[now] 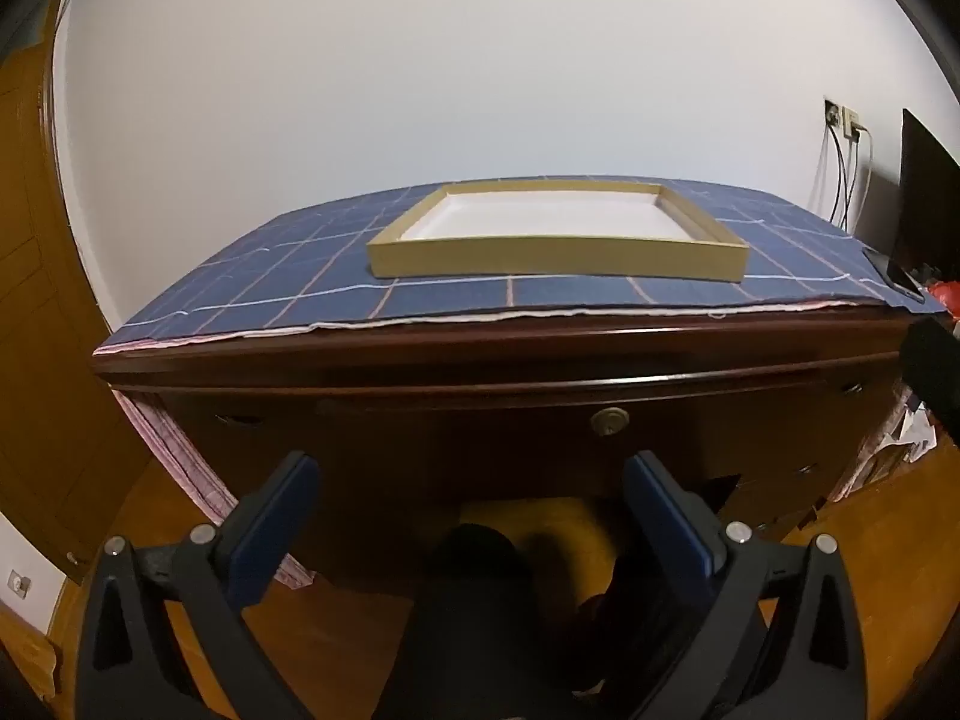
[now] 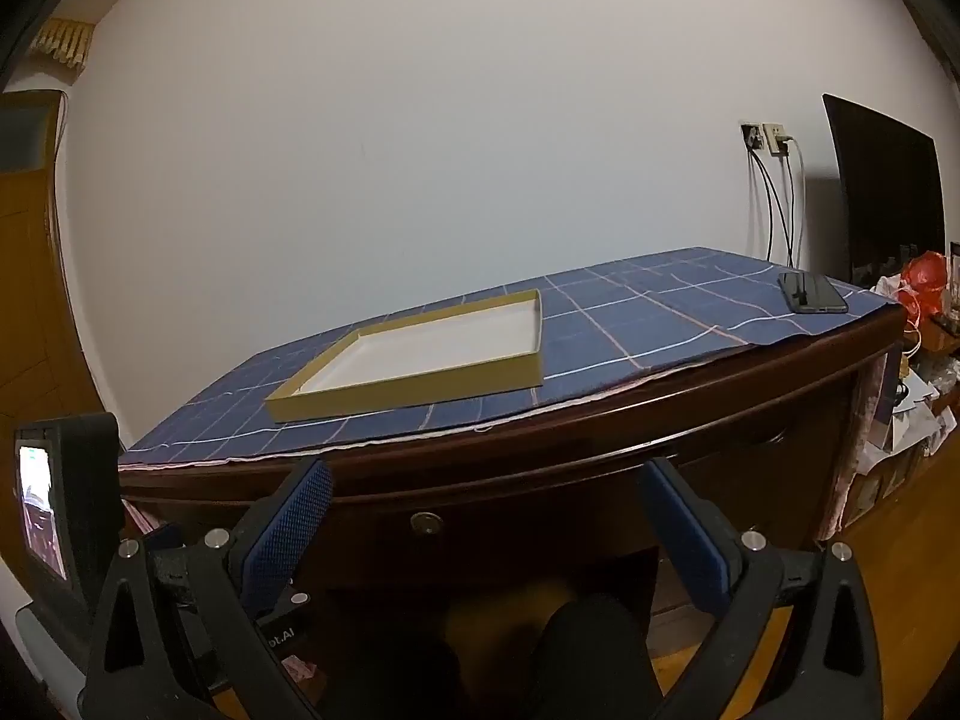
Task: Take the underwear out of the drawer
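A dark wooden desk has a closed centre drawer (image 1: 540,414) with a round brass lock (image 1: 609,421); the drawer also shows in the right wrist view (image 2: 510,510) with its lock (image 2: 426,522). No underwear is visible. My left gripper (image 1: 471,483) is open and empty, in front of the drawer and below the desk edge. My right gripper (image 2: 489,489) is open and empty, also in front of the drawer. A shallow tan box (image 1: 558,234) with a white inside sits on the blue checked cloth (image 1: 270,294); it also shows in the right wrist view (image 2: 414,360).
A phone (image 2: 813,293) lies on the cloth at the right end. A dark monitor (image 2: 882,192), wall sockets with cables (image 2: 774,180) and clutter with a red bag (image 2: 924,282) stand to the right. My knees (image 1: 474,570) are below the desk. The left gripper's body (image 2: 60,510) is at left.
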`<state>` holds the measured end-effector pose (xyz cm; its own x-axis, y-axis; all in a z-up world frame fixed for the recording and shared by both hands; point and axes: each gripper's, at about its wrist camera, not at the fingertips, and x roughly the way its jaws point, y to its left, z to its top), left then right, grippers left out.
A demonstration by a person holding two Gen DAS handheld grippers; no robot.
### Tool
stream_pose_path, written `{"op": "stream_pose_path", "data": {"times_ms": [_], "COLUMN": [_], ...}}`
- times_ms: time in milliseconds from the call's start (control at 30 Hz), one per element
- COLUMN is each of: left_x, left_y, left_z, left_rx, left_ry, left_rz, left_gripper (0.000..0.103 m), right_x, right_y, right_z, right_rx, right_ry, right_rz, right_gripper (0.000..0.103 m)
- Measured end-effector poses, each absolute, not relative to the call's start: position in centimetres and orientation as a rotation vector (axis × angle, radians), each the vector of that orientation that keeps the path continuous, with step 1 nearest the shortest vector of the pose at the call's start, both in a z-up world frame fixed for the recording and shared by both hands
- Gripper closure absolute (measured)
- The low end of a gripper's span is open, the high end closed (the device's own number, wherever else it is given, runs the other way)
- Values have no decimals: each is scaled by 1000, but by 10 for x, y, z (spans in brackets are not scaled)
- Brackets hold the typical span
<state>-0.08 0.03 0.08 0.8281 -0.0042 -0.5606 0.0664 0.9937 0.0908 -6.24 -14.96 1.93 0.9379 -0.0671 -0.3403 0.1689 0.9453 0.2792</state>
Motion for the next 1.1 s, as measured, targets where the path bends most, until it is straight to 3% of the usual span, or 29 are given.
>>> {"op": "stream_pose_path", "data": {"times_ms": [1100], "left_x": [1], "left_y": [-4], "left_z": [-8], "left_rx": [78], "left_ry": [622], "left_rz": [-45], "left_gripper": [0], "right_x": [-63], "right_y": [-166], "right_z": [12], "right_rx": [337], "right_ry": [349], "right_rz": [-153], "right_gripper": [0]}}
